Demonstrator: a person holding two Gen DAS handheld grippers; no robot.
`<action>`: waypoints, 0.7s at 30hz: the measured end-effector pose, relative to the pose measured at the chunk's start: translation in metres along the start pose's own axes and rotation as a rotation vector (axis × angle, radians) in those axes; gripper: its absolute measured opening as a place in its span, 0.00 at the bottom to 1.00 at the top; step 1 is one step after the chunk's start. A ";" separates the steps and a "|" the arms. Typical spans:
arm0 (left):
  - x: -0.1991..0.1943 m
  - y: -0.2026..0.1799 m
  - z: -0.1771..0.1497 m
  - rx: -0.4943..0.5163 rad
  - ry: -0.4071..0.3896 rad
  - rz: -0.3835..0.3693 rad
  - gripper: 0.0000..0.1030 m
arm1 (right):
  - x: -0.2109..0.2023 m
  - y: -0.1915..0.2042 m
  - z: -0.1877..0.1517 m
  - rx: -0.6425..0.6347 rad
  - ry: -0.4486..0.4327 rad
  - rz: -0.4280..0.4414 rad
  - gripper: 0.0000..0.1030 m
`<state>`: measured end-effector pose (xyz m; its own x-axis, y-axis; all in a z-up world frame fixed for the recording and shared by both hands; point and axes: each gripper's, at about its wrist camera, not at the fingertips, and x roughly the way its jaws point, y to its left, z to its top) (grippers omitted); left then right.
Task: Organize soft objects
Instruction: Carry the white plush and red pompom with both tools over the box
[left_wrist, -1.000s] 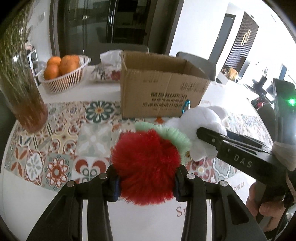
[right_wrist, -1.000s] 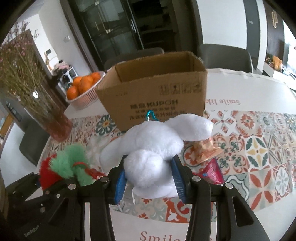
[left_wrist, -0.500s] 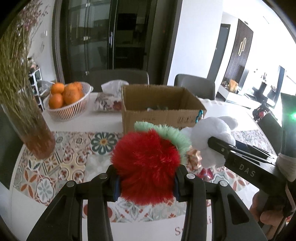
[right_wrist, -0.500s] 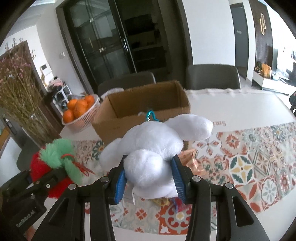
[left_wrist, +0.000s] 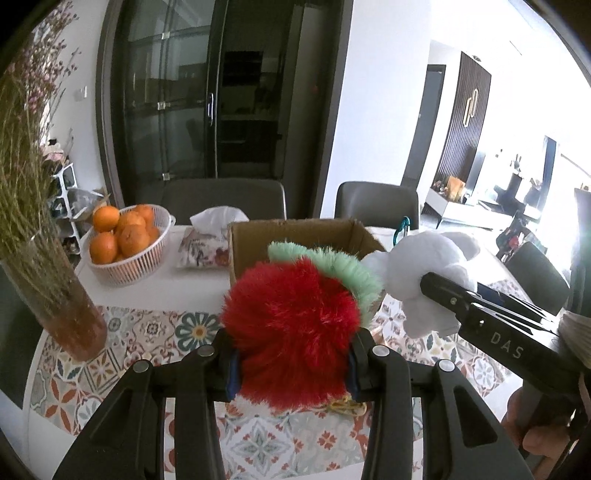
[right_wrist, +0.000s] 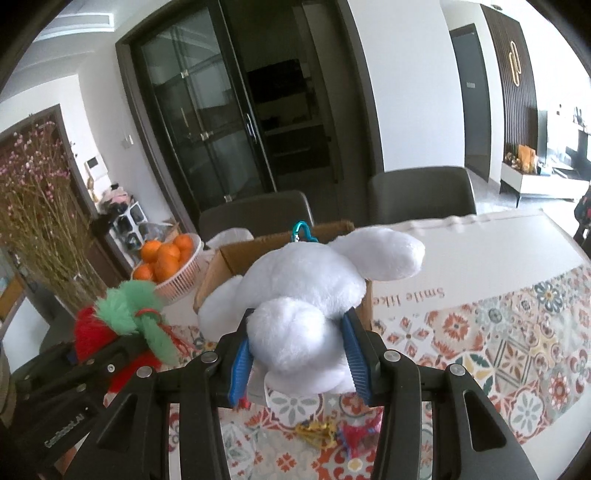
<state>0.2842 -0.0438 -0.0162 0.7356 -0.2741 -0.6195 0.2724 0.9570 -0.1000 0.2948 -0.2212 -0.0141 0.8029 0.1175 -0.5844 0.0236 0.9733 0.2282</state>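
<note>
Left wrist view: your left claw (left_wrist: 291, 363) clamps the red pompom (left_wrist: 291, 332); the right claw (right_wrist: 297, 360) pinches the white plush (right_wrist: 306, 299). Both ride above the table (right_wrist: 480, 240). The cardboard box (left_wrist: 251, 247) lies dead ahead, mouth up, nearer your left.

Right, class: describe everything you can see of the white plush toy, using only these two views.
The white plush toy looks soft and fluffy, with a rounded body, a round tail-like ball and a long floppy ear sticking out sideways. A teal clip sits on top, and a white tag hangs below. It is held in the air above the patterned table mat, squeezed between the blue pads of the right gripper. Nothing else visibly touches it. The cardboard box stands behind.
</note>
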 end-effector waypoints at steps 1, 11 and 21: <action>0.000 -0.001 0.002 0.001 -0.006 -0.001 0.40 | 0.000 0.001 0.003 -0.002 -0.008 0.001 0.45; 0.007 0.000 0.036 0.019 -0.057 0.003 0.40 | 0.009 0.007 0.036 -0.018 -0.047 0.018 0.45; 0.029 0.004 0.064 0.025 -0.056 0.005 0.40 | 0.039 0.006 0.056 -0.035 -0.014 0.037 0.45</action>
<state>0.3466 -0.0537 0.0154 0.7705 -0.2753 -0.5750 0.2837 0.9558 -0.0774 0.3598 -0.2221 0.0077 0.8113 0.1512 -0.5647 -0.0269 0.9746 0.2222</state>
